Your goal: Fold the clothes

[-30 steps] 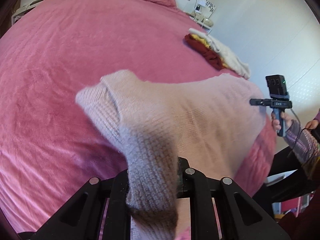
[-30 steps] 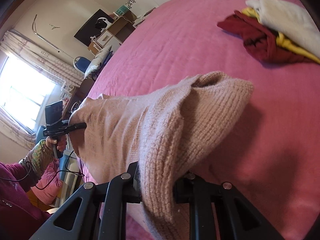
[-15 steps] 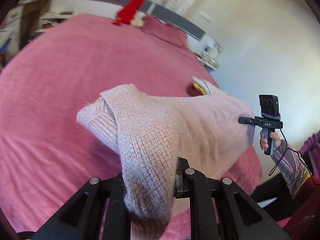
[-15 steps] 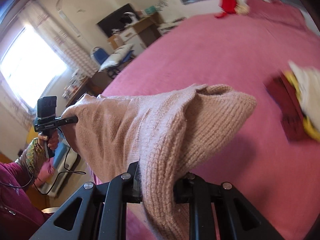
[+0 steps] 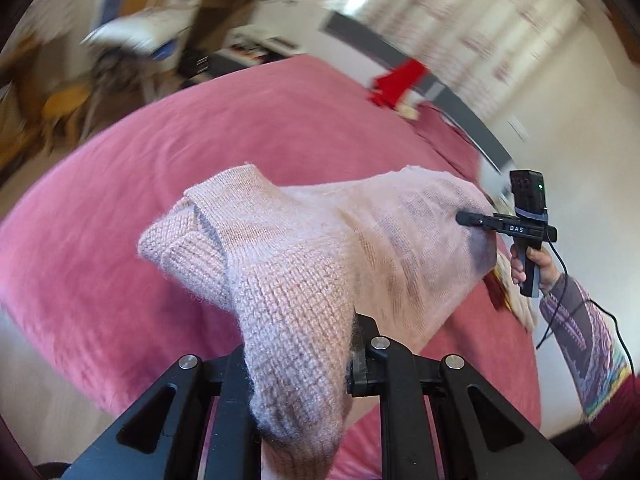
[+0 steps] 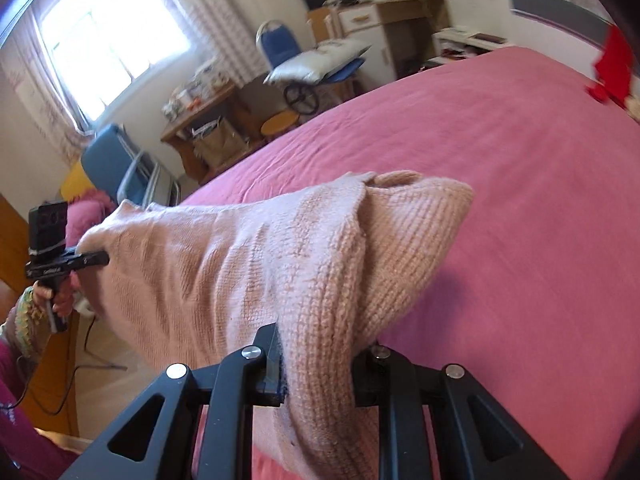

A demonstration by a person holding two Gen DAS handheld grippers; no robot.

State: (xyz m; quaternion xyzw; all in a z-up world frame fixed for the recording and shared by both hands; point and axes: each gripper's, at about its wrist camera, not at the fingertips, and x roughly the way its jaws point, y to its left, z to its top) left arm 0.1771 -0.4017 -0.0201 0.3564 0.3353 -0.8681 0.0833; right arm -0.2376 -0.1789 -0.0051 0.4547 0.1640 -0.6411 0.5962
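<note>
Sweater [image 5: 320, 248], pale pink knit, was held up off the bed [image 5: 160, 184], stretched between both tongs. Left tongs [image 5: 298, 364] were clenched on one bunched end of the knit; the fabric filled the gap between the fingers and drooped below them. Right tongs [image 6: 316, 360] gripped the opposite end in the same way, a thick ribbed fold pinched between the fingers. From the left wrist view, the right tongs [image 5: 464, 218] appeared at the far edge of the sweater, tips buried in the fabric, handle in the right hand [image 5: 532, 268]. From the right wrist view, the left tongs [image 6: 100, 258] showed likewise at the far corner, held by the left hand [image 6: 56, 300]. Bed cover was deep pink. Red cloth [image 5: 396, 82] lay at the head of the bed. Chair [image 6: 280, 46], blue, carried a white pillow [image 6: 316, 60] near a wooden desk [image 6: 200, 108]. Left view background was blurred.
</note>
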